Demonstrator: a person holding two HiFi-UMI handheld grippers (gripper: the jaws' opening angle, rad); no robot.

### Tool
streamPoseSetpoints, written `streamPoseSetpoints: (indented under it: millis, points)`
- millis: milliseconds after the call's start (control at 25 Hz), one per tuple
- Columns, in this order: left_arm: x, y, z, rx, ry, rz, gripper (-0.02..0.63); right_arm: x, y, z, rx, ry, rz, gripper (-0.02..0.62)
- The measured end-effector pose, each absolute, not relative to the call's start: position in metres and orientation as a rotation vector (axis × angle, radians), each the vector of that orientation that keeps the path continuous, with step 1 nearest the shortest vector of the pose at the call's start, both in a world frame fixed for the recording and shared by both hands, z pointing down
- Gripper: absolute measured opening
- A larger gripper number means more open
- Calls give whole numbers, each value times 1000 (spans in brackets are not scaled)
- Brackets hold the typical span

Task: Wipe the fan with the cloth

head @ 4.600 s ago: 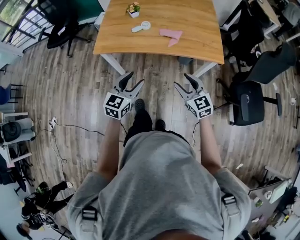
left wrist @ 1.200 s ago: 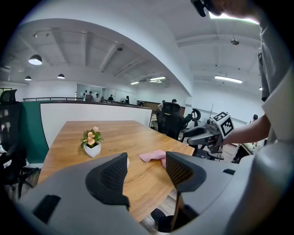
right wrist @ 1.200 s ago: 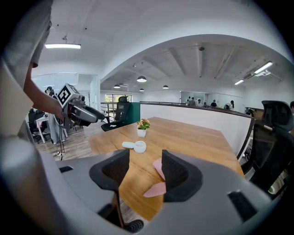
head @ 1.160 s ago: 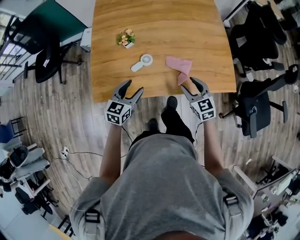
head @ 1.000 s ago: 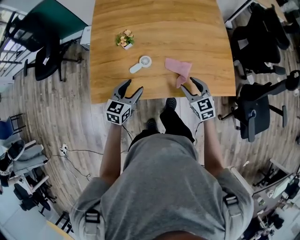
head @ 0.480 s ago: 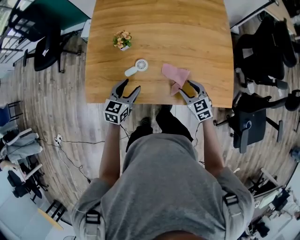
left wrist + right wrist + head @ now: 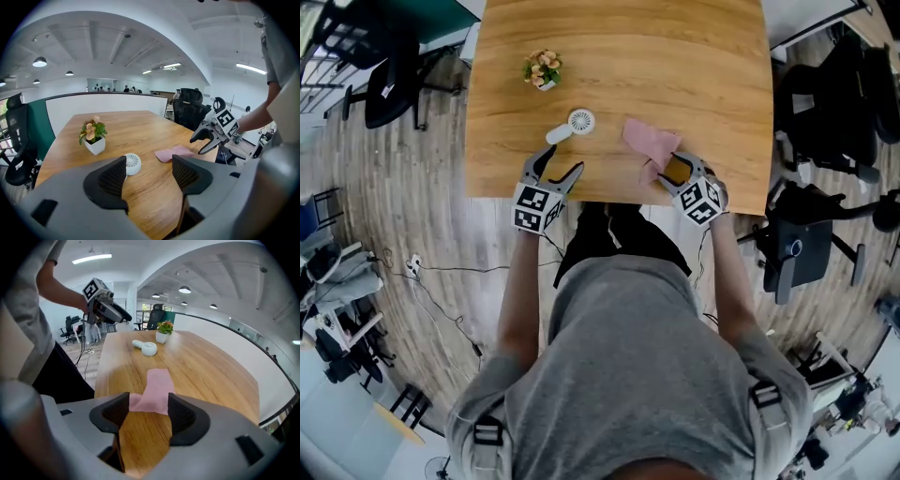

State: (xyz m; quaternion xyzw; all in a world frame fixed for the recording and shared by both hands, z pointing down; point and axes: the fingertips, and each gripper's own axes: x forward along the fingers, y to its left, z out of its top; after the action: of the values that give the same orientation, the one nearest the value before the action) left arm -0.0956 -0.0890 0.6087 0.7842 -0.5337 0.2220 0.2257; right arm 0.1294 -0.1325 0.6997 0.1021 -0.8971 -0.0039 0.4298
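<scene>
Cloth (image 7: 153,389) framed by right hand-held gripper (image 7: 147,400) jaws, overlapped overhead

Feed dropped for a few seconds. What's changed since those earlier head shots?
The person walked up to the table; both tongs moved forward and down over its near edge. The right tongs, jaws just opening wider, now have the near end of the pink cloth between them, not pinched. The left tongs, also just opening, stop empty short of the fan. Fan, cloth and potted plant have not moved.
</scene>
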Motion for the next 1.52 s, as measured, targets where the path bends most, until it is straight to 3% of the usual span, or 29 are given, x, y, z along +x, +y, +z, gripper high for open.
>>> streamPoseSetpoints:
  millis: [680,1240,1520]
  points:
    - [-123,-134,695,2238,-1231,1000,336,96,-156,758,223,-2105,4,261]
    - [-116,-162,730,2348,-1018,1061,368,42,-165,762,160,-2098,-95,305]
    - [-107,-172,743,2399,-932,1126,382,35,-171,772,198,-2127,28,297]
